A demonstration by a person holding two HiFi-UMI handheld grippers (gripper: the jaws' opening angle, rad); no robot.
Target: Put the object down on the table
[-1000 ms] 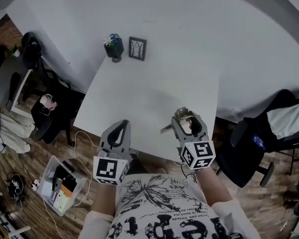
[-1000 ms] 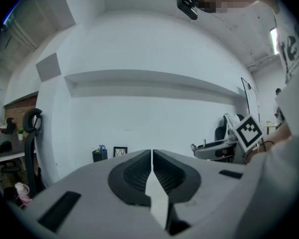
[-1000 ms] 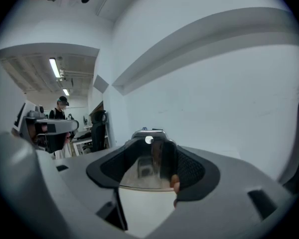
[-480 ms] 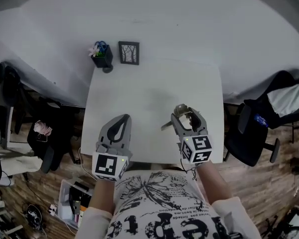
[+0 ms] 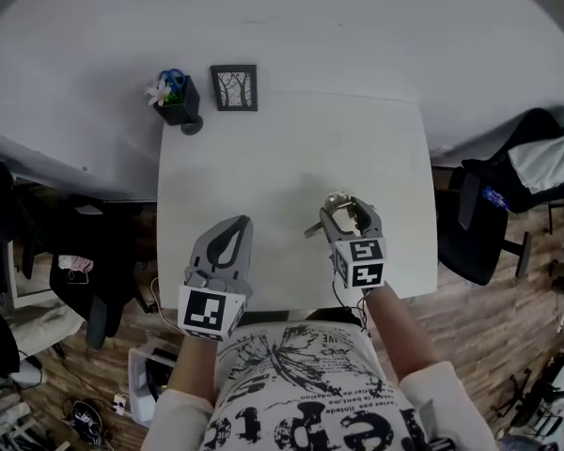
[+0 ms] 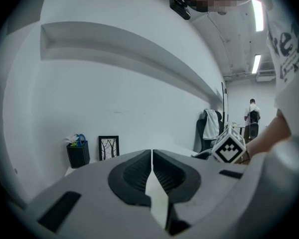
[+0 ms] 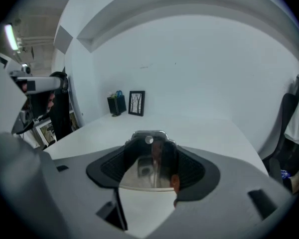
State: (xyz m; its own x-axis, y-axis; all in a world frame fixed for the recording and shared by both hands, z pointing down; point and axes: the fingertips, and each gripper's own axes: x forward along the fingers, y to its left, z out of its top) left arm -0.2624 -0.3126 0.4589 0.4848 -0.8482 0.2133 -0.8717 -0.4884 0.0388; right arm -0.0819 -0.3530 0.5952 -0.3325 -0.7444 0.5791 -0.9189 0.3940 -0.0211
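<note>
Head view puts your left gripper (image 5: pixel 233 228), jaws pressed together on nothing, farther over the white table (image 5: pixel 291 148) than a second ago. Your right gripper (image 5: pixel 350 207) has come forward too, still pinching the shiny metal cup (image 7: pixel 149 166) over the table's near right part.

White square table (image 5: pixel 291 148) stands against a plain white wall (image 5: pixel 376 26). At its far left corner are a small framed tree picture (image 5: pixel 234 87) and, just beside it, a black holder (image 5: pixel 179 101) with a flower. The floor (image 5: pixel 508 336) is wood plank. A black office chair (image 5: pixel 479 238) stands right of the table. Ceiling strip lights (image 6: pixel 257 15) are lit.
</note>
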